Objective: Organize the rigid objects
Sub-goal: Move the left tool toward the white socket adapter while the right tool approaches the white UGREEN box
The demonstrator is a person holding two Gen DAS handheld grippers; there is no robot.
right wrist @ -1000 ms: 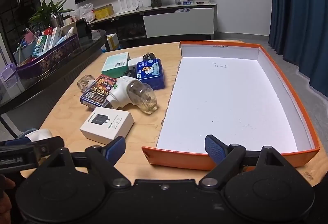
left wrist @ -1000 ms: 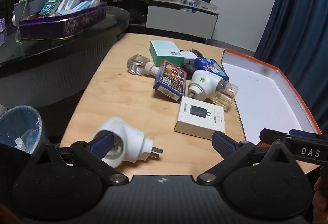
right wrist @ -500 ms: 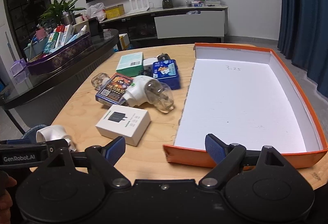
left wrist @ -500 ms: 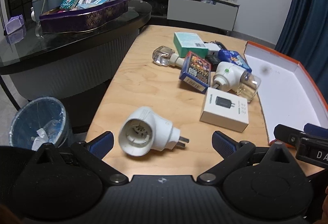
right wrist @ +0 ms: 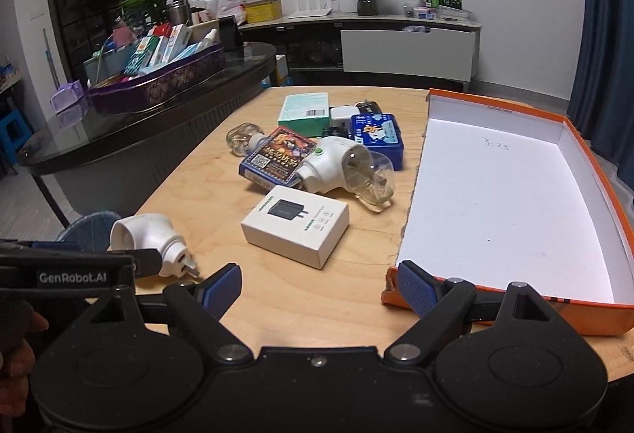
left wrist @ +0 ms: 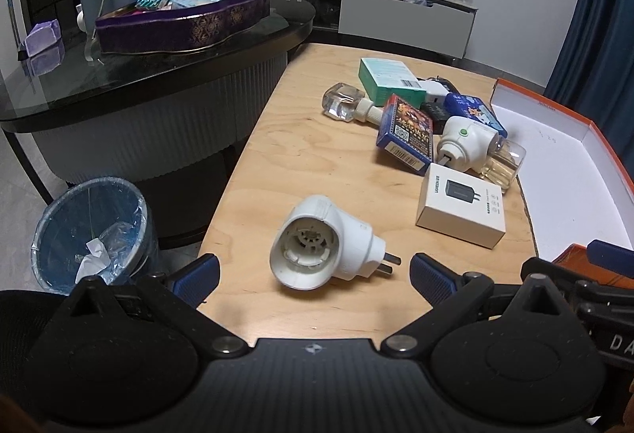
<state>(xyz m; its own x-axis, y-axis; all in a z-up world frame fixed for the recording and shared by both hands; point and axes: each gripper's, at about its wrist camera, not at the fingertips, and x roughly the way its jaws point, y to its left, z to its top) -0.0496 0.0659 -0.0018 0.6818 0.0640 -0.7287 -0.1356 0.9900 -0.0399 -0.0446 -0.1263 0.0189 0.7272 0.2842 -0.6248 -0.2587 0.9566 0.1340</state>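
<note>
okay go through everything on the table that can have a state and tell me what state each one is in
Left gripper: open, holding nothing.
Right gripper: open, holding nothing.
White plug-in unit: on its side, socket empty.
Orange tray: open, nothing inside.
Charger box: closed, lying flat.

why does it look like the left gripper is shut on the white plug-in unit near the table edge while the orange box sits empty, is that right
Not quite. The left gripper is open, its jaws spread wide with the white plug-in unit lying loose on the table between them, as the left wrist view shows. The orange box is indeed empty.
</note>
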